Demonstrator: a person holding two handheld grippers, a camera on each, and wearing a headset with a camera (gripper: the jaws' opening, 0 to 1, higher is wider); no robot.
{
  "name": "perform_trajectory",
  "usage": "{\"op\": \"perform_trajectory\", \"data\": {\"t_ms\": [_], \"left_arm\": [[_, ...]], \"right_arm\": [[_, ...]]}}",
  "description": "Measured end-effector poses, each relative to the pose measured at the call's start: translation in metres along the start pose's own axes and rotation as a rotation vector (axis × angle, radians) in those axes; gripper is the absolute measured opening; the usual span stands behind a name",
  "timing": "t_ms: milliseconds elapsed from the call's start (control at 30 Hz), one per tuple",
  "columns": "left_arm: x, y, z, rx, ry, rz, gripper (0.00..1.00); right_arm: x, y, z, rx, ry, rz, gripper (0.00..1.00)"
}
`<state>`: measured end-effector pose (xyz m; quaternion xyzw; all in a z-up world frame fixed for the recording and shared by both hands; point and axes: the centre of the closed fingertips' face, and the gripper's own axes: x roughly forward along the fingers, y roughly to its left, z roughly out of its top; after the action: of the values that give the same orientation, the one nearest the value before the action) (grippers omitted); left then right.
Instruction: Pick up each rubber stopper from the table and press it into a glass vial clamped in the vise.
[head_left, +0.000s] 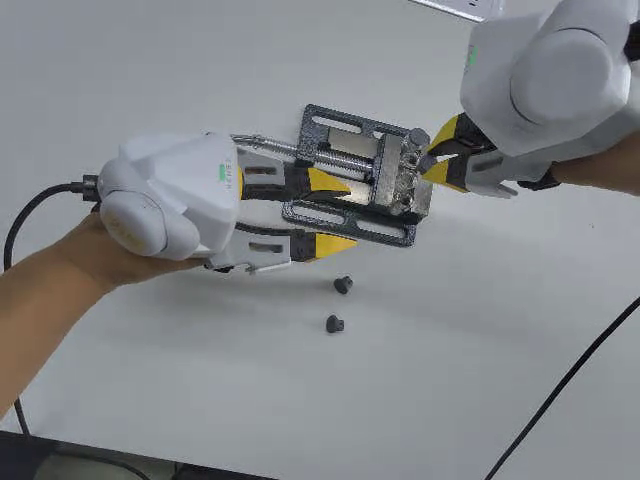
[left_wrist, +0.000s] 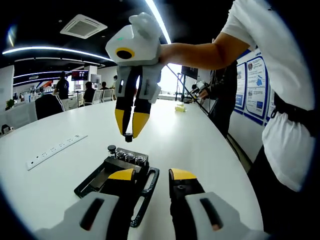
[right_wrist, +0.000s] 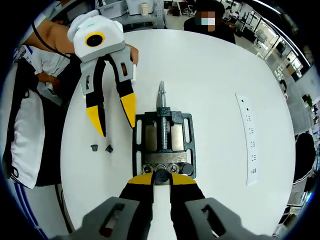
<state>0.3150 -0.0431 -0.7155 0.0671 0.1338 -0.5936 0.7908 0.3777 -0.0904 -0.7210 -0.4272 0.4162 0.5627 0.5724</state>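
- The left gripper (head_left: 350, 213) lies low on the table (head_left: 150, 380). Its jaws are spread wide and hold nothing. One jaw reaches over the vise (head_left: 330, 122) and the other runs just outside the near rail. Whether either jaw touches the frame cannot be told. It looks placed to steady the vise.
- Two loose stoppers (head_left: 343, 285) (head_left: 334, 323) sit on the table just off that near rail, close together, so two pick-ups probably remain after this one.
- The vise's long axis follows its screw (right_wrist: 161, 115). In the head view the screw runs from the left across to the clamping end on the right.
- A row of vials (right_wrist: 172, 168) is held there, set crosswise to the screw, upright with mouths facing up. The end vial (right_wrist: 187, 169) carries a dark stopper, while three look open.
- The right gripper (right_wrist: 161, 179) has its jaws nearly together, pinching a small black stopper (right_wrist: 161, 175) at the tips. In the left gripper view the stopper hangs above the middle open vial and clear of it.
- The step in hand appears to be the insertion: this stopper is picked and aligned but not yet seated. The next move calls for a straight descent along the vial's vertical axis, then a firm press without tilting.
- The stopper's own axis looks roughly vertical. Which end faces down is too small to tell.
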Motion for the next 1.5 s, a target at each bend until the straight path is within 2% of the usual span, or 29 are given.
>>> {"op": "perform_trajectory", "data": {"t_ms": [600, 767, 1500], "left_arm": [[-0.005, 0.002, -0.005, -0.008, 0.002, 0.008, 0.23], [-0.006, 0.004, -0.006, -0.012, 0.001, 0.006, 0.23], [-0.009, 0.008, -0.009, -0.011, 0.001, 0.008, 0.22]], "right_arm": [[0.021, -0.018, -0.008, 0.071, 0.058, -0.024, 0.11], [0.025, -0.018, -0.012, 0.085, 0.073, -0.023, 0.11], [0.030, -0.021, -0.009, 0.125, 0.079, -0.033, 0.11]]}}
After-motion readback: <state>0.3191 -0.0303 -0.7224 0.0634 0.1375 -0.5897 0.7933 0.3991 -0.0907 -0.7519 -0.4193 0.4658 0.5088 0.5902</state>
